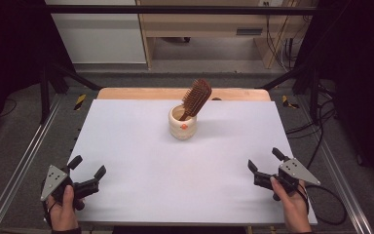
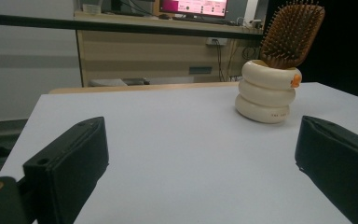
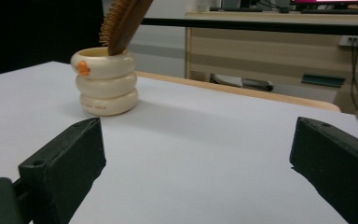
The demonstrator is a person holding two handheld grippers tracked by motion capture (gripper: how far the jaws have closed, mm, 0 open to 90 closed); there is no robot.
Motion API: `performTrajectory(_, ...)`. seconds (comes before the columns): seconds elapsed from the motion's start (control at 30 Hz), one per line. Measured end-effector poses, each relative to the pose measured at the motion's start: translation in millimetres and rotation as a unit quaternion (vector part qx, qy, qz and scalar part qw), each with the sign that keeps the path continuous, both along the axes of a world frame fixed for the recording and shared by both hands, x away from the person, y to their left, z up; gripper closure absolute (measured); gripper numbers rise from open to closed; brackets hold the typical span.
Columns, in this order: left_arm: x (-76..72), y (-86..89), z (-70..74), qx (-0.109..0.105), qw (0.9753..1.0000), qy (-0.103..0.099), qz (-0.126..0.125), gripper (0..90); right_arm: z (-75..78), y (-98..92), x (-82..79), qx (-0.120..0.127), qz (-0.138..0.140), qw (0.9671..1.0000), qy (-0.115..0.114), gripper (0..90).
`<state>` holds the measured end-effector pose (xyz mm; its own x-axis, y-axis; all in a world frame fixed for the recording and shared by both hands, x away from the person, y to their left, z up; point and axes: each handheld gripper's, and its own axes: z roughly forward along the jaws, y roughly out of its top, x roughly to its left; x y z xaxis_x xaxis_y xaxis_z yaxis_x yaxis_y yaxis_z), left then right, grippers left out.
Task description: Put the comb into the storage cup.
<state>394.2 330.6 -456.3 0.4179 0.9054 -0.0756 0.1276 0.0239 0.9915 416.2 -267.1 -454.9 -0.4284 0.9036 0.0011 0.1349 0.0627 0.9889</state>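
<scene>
A cream ribbed cup [image 1: 182, 123] with a small orange mark stands near the far middle of the white table [image 1: 141, 161]. A brown wooden hairbrush [image 1: 196, 98] leans in it, bristle head up and tilted right. The cup [image 2: 265, 91] and the brush [image 2: 292, 33] sit ahead and to the right in the left gripper view. In the right gripper view the cup [image 3: 105, 87] and the brush [image 3: 122, 21] are at the upper left. My left gripper [image 1: 87, 166] rests open at the near left corner. At the near right my right gripper [image 1: 266, 159] is also open. Both hold nothing.
A wooden tabletop edge [image 1: 126, 93] shows behind the white surface. Metal rails [image 1: 22, 161] run along both sides, and cables [image 1: 321, 141] lie on the floor at the right. A wooden desk [image 1: 214, 29] stands beyond the table.
</scene>
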Motion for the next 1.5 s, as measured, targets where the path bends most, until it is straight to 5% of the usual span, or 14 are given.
performTrajectory(0.27, 0.1, -1.6, 0.3, 0.0, 1.0, -0.004, -0.007, 2.5, -6.4, 16.5, -1.2, -0.014, 0.039, 0.9991, 0.007, 3.5)
performTrajectory(0.67, 0.1, -7.1, 0.7, 0.004, 0.9997, -0.006, -0.022, 2.5, -13.2, 21.7, -3.6, 0.002, 0.058, 0.9983, 0.003, 3.7)
performTrajectory(1.33, -0.9, -17.4, 1.5, 0.006, 0.9988, -0.013, -0.046, 2.4, -16.2, 40.5, -2.3, -0.016, 0.092, 0.9955, -0.012, 3.3)
performTrajectory(1.5, -1.3, -18.8, 1.3, -0.008, 0.9985, -0.017, -0.052, 2.4, -15.9, 48.1, -0.6, -0.025, 0.098, 0.9948, -0.017, 3.1)
